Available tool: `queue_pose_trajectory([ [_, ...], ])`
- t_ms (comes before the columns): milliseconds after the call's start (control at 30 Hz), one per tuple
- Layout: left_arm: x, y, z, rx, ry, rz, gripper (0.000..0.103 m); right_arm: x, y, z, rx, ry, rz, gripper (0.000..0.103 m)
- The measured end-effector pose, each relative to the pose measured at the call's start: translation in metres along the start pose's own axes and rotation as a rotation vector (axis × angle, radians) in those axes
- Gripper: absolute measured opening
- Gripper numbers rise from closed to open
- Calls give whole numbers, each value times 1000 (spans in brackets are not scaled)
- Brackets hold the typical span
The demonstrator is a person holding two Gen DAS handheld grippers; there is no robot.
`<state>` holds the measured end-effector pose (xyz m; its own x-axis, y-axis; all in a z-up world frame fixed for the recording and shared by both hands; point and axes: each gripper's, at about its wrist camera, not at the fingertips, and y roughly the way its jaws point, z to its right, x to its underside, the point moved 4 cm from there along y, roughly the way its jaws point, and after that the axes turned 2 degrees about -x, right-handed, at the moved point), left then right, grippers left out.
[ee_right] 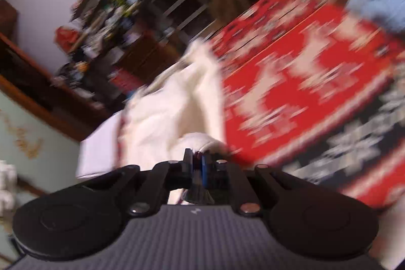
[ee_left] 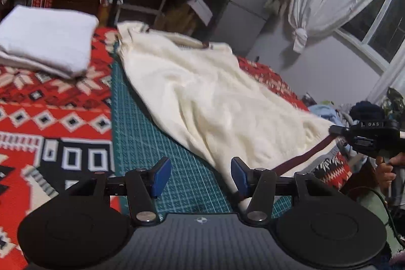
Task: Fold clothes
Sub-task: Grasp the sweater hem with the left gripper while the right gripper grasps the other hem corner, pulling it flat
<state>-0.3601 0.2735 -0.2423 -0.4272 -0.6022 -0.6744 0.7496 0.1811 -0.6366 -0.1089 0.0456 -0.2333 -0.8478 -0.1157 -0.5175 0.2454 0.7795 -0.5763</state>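
Ahead-right of left claw (ee_left: 200, 177), fingers apart: cream sweater (ee_left: 215, 103), long axis running away. Right claw (ee_right: 198, 163) clamped on its near hem corner.

The left wrist view is fairly sharp and evenly lit, with dim daylight at the window (ee_left: 374, 24) and fisheye bending at the edges. The right wrist view is heavily motion-blurred, smearing the red blanket (ee_right: 303, 82) and shelves (ee_right: 114, 24).

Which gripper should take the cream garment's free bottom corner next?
Left. The left gripper is open, with the cream garment hem beside its fingertips. The right gripper is already shut on the other corner, so it looks committed.
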Motion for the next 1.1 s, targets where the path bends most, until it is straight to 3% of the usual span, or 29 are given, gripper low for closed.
queue_pose_trajectory([
  [167,7,24,14,6,13,-66,48,-11,-23,42,162,-82,82,7],
  [333,5,48,17,5,-27,-82,48,0,-19,36,280,-274,136,7],
  [400,4,62,16,-2,-61,-102,48,-5,-18,36,291,-268,159,6],
  [500,2,76,16,-2,-102,-113,43,-16,-21,47,273,-190,179,6],
  [633,0,88,15,-4,-151,-111,9,-18,-25,50,250,-167,185,6],
  [700,0,85,9,-2,-202,-105,5,-15,-27,48,242,-170,184,6],
  [900,-15,26,-8,-43,-208,-13,4,-10,-34,36,168,-166,154,7],
  [1000,-25,2,-21,-129,-169,18,4,-5,-35,27,62,-99,105,7],
  [1100,-26,-6,-31,-171,-157,21,15,6,-22,20,17,-83,35,7],
])
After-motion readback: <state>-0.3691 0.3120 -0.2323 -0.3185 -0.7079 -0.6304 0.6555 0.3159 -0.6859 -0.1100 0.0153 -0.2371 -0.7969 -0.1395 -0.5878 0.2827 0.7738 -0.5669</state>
